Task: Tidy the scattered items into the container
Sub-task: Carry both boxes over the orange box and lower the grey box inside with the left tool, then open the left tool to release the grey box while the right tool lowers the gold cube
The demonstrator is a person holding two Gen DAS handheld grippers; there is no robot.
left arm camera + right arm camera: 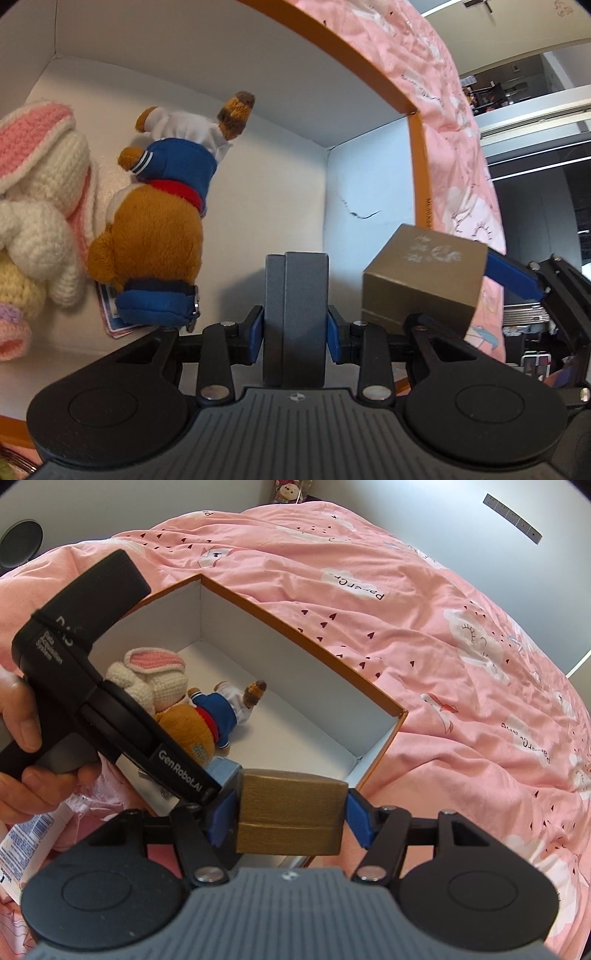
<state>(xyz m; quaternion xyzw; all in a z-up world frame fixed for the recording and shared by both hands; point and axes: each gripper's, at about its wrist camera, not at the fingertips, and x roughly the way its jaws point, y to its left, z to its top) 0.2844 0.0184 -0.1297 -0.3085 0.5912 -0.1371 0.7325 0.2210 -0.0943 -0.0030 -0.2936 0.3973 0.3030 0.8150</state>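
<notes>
Container: an open rectangular cardboard box with orange outer walls and white inner faces (369, 686) sits on a pink printed bed cover (461, 664). Its far half is bare floor; the near left part is occupied.

Contents, largest first: a cream crocheted rabbit with pink-lined ears (155, 675) lies against the left wall, with further pale yellow and pink crochet work below it in the left wrist view. Just beside it, touching, lies a brown plush bear in a blue jacket with a red band and white trousers (166, 206), feet toward the far wall. A small printed card (110, 317) shows under the bear's blue bag.

Left gripper (295, 325): positioned inside the box over the near floor, jaws narrow and clamped on a grey flat rounded case (295, 314), held upright on edge. A hand (22, 738) grips its black handle, which blocks the box's near left corner in the right wrist view.

Right gripper (291, 816): positioned at the near rim, jaws at medium width and clamped on a gold-brown square box with a lid seam (291, 808). This box stands just right of the grey case

A white printed packet (22, 834) lies on the cover outside the box, at lower left
</notes>
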